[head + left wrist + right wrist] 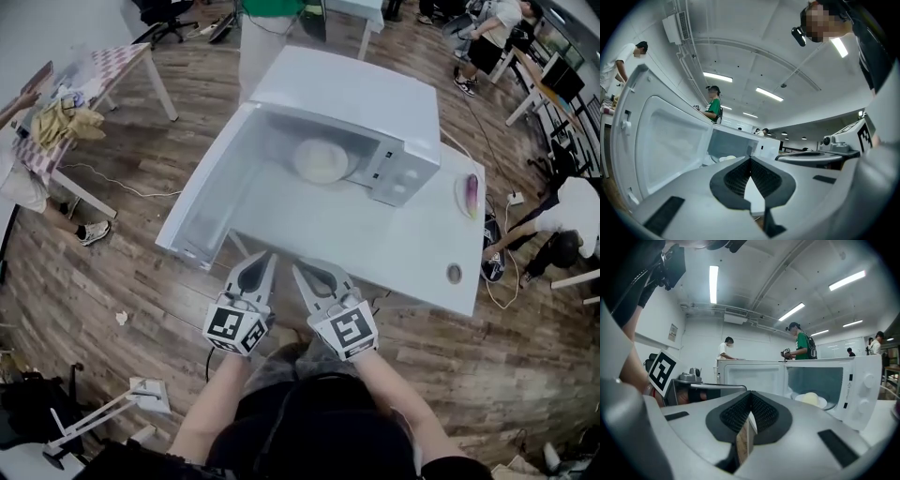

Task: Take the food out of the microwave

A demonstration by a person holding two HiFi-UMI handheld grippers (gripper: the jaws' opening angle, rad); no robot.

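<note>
A white microwave (347, 98) stands on a white table (422, 253) with its door (211, 183) swung wide open to the left. Inside, a pale round bun lies on a white plate (321, 160); the right gripper view shows the bun (811, 398) and the left gripper view the plate's edge (726, 159). My left gripper (267, 258) and right gripper (300, 265) hover side by side off the table's near edge, short of the microwave. Both have their jaws shut with nothing between them.
A purple object (472, 195) lies at the table's right edge and a small round thing (455, 273) near its front right corner. Other tables, chairs and several people stand around on the wooden floor. A person in green (801, 345) stands behind the microwave.
</note>
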